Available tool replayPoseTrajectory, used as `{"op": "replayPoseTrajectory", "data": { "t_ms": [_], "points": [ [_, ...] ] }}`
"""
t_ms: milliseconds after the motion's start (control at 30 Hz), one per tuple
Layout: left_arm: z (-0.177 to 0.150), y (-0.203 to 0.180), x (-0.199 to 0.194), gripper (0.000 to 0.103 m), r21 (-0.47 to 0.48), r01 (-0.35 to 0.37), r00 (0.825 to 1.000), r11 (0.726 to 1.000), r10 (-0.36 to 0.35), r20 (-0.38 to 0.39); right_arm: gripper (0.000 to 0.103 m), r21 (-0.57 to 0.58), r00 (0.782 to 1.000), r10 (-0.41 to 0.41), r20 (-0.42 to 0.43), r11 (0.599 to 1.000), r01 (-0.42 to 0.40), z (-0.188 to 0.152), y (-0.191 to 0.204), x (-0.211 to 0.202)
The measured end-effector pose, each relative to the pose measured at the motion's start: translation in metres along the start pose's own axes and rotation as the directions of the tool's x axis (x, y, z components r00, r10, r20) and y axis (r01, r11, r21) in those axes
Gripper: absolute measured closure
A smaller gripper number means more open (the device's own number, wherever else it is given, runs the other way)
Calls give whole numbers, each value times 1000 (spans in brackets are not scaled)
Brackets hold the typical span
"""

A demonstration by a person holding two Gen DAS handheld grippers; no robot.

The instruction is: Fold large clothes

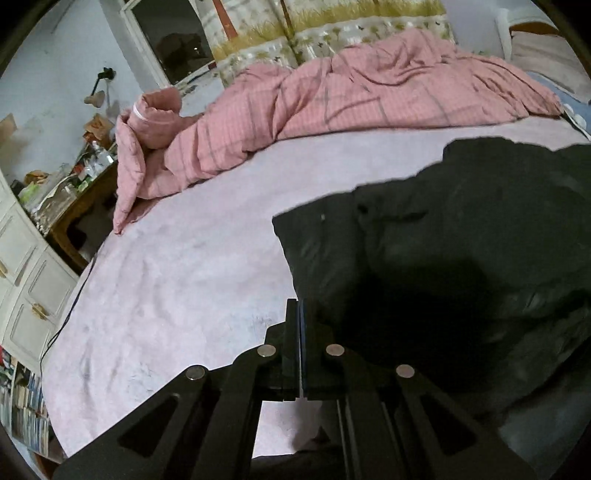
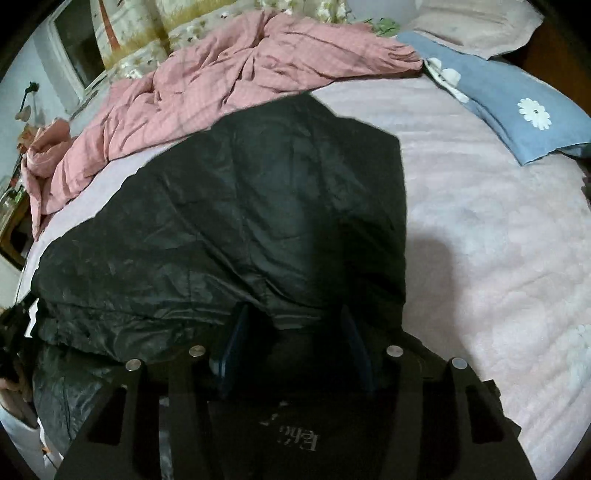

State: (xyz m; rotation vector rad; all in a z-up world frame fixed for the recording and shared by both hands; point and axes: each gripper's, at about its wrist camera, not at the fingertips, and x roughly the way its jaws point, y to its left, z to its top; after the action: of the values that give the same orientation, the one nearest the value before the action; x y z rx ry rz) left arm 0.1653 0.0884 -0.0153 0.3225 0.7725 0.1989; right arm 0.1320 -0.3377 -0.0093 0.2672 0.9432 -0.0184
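Setting: We are at a bed with a pale pink sheet in a cluttered bedroom; patterned curtains hang behind.

Garment: The dark jacket, shiny and creased, lies partly folded on the sheet, filling the centre of the right wrist view. In the left wrist view it spreads from the centre toward 3 o'clock.

Left gripper: Our left gripper has its jaws pressed together at the jacket's near left edge. Whether any cloth is pinched between them we cannot tell.

Right gripper: Our right gripper has its jaws partly apart, with a fold of the jacket's hem between the blue pads. Whether they press on it is unclear.

Surroundings: A pink checked duvet is bunched at 12 o'clock of the jacket. A blue pillowcase with white flowers sits at 2 o'clock. A crowded desk and white drawers stand at 9 o'clock.

Risk: We judge the slick fabric could slip from a loose grip, letting the fold collapse. Pulling with one side unheld would skew the edge.

Hidden: The jacket's near part is lost in shadow under both grippers; sleeves and collar cannot be picked out.
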Motion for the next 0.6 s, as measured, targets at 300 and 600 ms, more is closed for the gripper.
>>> {"op": "replayPoseTrajectory", "data": {
  "t_ms": [300,600],
  "points": [
    [11,23,-47,72,-122,200,967,972,-175,186,49,-18,988,1,156,1000,2,32,-2,-29],
    [45,-20,20,71,-100,176,981,979,-183,-69,51,-57,998,-59,-37,997,57,47,-9,32]
  ]
}}
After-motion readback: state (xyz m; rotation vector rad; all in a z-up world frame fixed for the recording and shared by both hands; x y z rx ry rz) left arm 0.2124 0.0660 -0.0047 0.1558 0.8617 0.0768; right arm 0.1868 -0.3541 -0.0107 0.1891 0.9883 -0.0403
